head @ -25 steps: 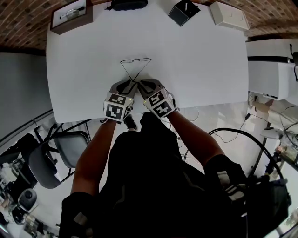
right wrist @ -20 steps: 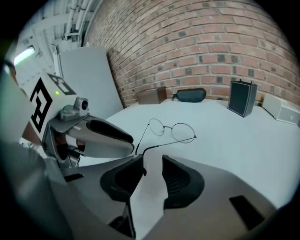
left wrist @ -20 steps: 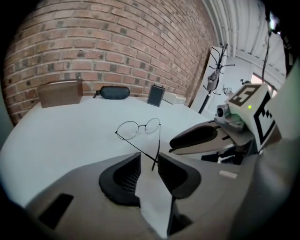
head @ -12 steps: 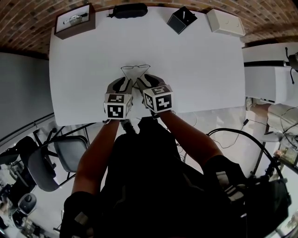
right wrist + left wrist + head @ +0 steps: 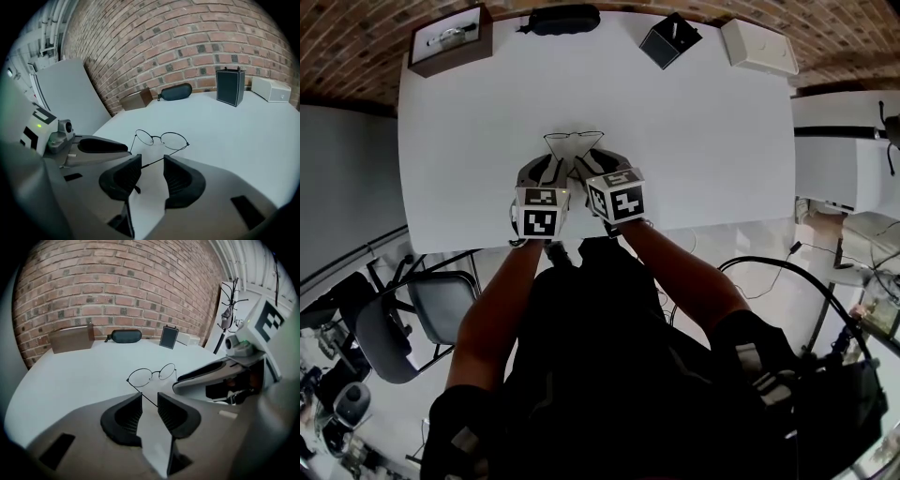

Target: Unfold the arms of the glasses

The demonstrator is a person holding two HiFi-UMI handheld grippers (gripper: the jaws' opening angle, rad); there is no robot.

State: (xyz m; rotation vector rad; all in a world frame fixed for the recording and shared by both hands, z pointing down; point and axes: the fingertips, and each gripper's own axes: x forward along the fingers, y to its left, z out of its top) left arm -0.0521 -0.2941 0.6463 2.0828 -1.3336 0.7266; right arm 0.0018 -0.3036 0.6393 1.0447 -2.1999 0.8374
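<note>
- Left gripper (image 5: 549, 170) and right gripper (image 5: 596, 165) sit side by side over the worktop (image 5: 703, 141), both parted; the right jaws have just been opening.
- Glasses (image 5: 572, 138) lie just ahead, one thin arm running loose between each pair, likely released for repositioning.

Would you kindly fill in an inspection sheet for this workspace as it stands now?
Surface: white table.
Job's things: glasses on table, arms angled inward.
Clutter: brown box, black case, black box, white box along far edge.
Grippers: left hand-held gripper open, one glasses arm between its jaws; right hand-held gripper open, its jaws have just been opening, other arm between them.
Cables: black cable on floor.
Surroundings: brick wall, chair, white cabinets.
</note>
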